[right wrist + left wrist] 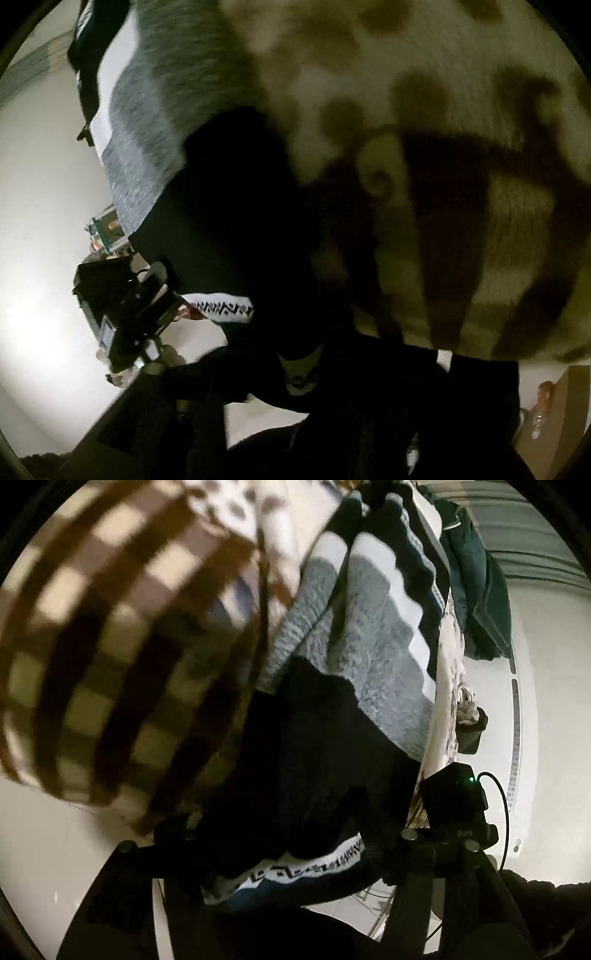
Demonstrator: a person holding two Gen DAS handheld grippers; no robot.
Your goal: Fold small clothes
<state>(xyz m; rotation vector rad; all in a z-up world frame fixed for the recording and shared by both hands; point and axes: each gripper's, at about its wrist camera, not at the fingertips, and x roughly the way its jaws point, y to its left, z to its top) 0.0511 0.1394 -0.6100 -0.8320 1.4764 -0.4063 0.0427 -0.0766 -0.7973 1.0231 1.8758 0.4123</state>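
Note:
A knitted garment [369, 657] with grey, white and navy bands and a black part with a white zigzag hem [295, 871] hangs lifted in front of both cameras. My left gripper [280, 853] is shut on its dark lower edge, and the cloth hides the fingertips. My right gripper [306, 373] is shut on the same garment [147, 147] at its black part, with the hem band [221, 306] to its left. The left gripper's body [125, 310] shows in the right wrist view, and the right gripper's body [454, 805] shows in the left wrist view.
A brown and cream checked cloth [110, 657] fills the left of the left wrist view. A cream cloth with brown spots [424, 129] fills the right wrist view. A dark green garment [476, 579] lies on a patterned surface [450, 672]. White floor or wall lies behind.

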